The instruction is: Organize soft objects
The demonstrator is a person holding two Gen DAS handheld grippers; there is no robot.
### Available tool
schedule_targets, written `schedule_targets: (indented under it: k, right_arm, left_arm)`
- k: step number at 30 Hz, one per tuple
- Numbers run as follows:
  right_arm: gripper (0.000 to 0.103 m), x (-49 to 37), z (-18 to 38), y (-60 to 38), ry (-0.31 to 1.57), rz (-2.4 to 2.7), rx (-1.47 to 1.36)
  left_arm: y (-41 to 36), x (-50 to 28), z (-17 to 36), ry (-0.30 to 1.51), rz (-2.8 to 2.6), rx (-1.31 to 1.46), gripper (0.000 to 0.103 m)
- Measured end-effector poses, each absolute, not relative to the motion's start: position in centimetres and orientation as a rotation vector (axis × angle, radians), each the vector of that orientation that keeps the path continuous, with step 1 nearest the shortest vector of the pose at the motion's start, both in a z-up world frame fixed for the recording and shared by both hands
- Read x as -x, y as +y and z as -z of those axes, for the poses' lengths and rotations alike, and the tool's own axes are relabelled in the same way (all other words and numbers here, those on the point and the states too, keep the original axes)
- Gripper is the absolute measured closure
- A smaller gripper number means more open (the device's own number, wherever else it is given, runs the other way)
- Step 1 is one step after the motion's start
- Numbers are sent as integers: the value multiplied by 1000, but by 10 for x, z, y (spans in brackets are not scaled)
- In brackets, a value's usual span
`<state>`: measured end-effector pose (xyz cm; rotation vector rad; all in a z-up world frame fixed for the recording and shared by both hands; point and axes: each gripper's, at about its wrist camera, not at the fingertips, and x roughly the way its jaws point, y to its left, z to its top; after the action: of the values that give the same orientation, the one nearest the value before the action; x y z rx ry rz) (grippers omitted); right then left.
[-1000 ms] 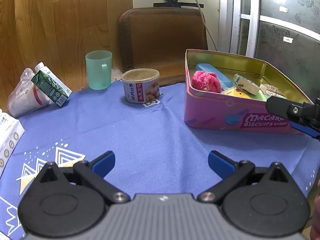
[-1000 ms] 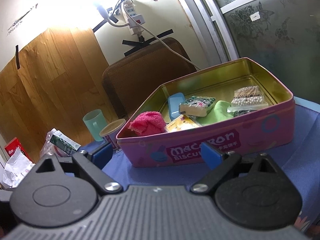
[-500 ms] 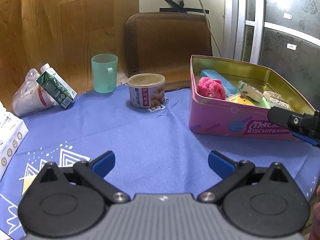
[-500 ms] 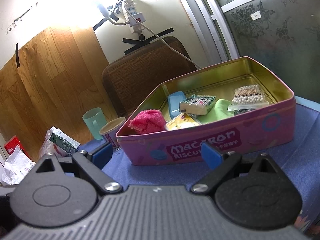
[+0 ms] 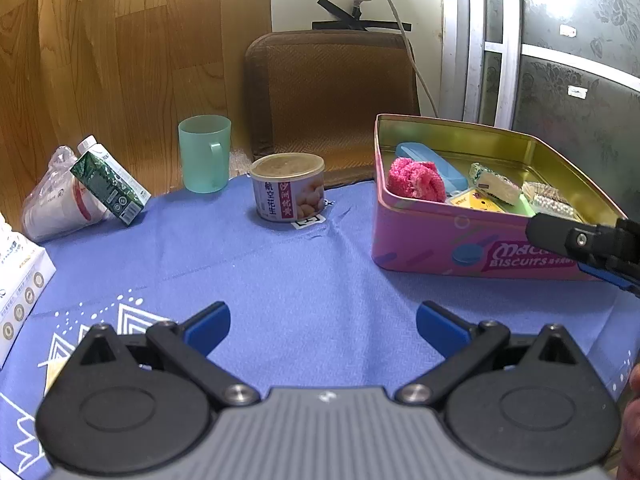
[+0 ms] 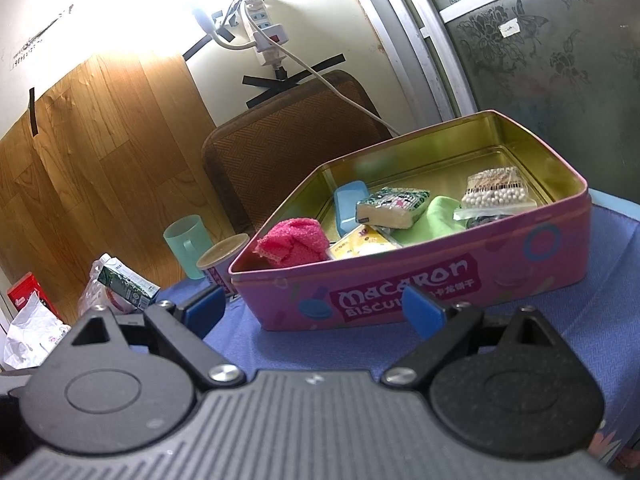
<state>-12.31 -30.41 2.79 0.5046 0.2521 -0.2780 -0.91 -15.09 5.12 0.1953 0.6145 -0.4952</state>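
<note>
A pink biscuit tin (image 5: 424, 240) (image 6: 520, 268) stands open on the blue cloth. Inside lie a pink fluffy cloth (image 5: 416, 179) (image 6: 294, 240), a blue case (image 6: 349, 208), a wrapped sponge (image 6: 390, 210), a green cloth (image 6: 440, 216), a yellow packet (image 6: 362, 242) and a bag of cotton swabs (image 6: 494, 194). My left gripper (image 5: 322, 322) is open and empty above the bare cloth, left of the tin. My right gripper (image 6: 314, 306) is open and empty just in front of the tin; one finger also shows in the left wrist view (image 5: 568, 236).
A round can (image 5: 287, 192), a green cup (image 5: 205, 154), a tilted green carton (image 5: 110, 186) against a plastic bag (image 5: 56, 204), and a white box (image 5: 20, 276) stand on the left. A brown chair back (image 5: 332, 96) is behind the table.
The left gripper has drawn back and tilted up a little, so the tin and can look slightly farther. The right gripper has barely moved. Both stay open.
</note>
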Motion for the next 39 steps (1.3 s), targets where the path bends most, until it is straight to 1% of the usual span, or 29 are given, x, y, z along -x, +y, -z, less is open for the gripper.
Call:
schedule_targets:
  k: [27, 39]
  right_arm:
    - [6, 123, -27, -305, 256, 286, -515]
    - [6, 121, -25, -305, 261, 284, -511]
  left_arm:
    - [-153, 5, -50, 661, 501, -191, 0]
    - [-153, 6, -50, 653, 492, -197, 0]
